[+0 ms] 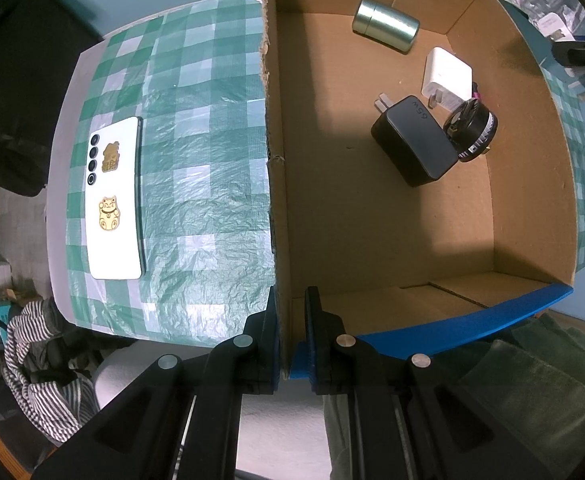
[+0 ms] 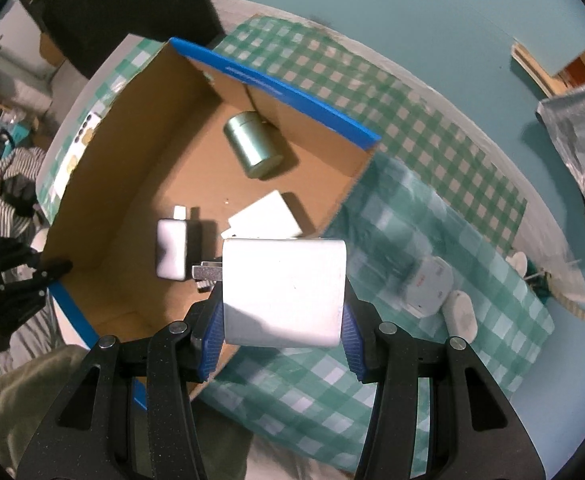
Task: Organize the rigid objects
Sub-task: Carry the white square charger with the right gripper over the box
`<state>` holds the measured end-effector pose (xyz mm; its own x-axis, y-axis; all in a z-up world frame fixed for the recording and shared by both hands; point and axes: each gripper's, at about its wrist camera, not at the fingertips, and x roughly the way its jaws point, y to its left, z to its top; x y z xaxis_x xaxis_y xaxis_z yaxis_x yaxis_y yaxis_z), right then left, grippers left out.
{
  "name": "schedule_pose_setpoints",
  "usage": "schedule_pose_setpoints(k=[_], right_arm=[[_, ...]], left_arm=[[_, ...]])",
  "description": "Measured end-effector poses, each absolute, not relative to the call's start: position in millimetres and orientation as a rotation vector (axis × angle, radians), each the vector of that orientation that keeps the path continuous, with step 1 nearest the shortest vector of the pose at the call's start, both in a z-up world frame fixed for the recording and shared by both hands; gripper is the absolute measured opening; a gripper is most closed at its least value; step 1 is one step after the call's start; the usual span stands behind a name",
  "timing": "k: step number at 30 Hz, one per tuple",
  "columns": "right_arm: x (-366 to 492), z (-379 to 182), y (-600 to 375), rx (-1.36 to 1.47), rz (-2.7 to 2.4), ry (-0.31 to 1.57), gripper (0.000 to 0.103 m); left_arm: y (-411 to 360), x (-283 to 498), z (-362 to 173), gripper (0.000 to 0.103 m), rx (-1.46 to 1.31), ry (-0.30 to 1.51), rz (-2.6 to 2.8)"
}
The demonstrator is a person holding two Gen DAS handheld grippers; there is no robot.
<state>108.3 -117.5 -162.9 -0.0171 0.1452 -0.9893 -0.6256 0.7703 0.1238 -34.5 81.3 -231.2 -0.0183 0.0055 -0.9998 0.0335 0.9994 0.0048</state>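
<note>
Both tongs point straight down over the surface (image 1: 196, 128), which wears a green and white checked cloth. The left tongs (image 1: 292, 320) are pressed together on the near left wall of the open cardboard box (image 1: 276, 200), one finger outside and one inside the wall. The right tongs (image 2: 280, 312) pinch a white charger (image 2: 284, 292) by its two sides between blue ribbed pads, its metal prongs pointing left, held above the box's near right corner.

Inside the box a silver tin (image 1: 384, 24) lies on its side at the far end. Near it sit a white plug adapter (image 1: 446, 76), a black charger (image 1: 416, 140) marked "65W", and a round black item (image 1: 472, 128) touching the black charger's right side. The blue strip on the box's far rim carries white print too blurred to read.

Left of the box, on the cloth, a white phone (image 1: 114, 200) lies face down with two gold stickers, one a beckoning cat. Right of the box, two small white devices (image 2: 432, 284) lie on the cloth, the nearer with a red mark I cannot read
</note>
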Motion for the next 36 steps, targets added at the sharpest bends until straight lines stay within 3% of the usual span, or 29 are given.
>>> schedule_pose_setpoints(k=[36], right_arm=[[114.8, -207.1, -71.1, -0.445, 0.653, 1.514, 0.050]], left_arm=[[81.6, -34.9, -228.7, 0.010, 0.015, 1.586, -0.021]])
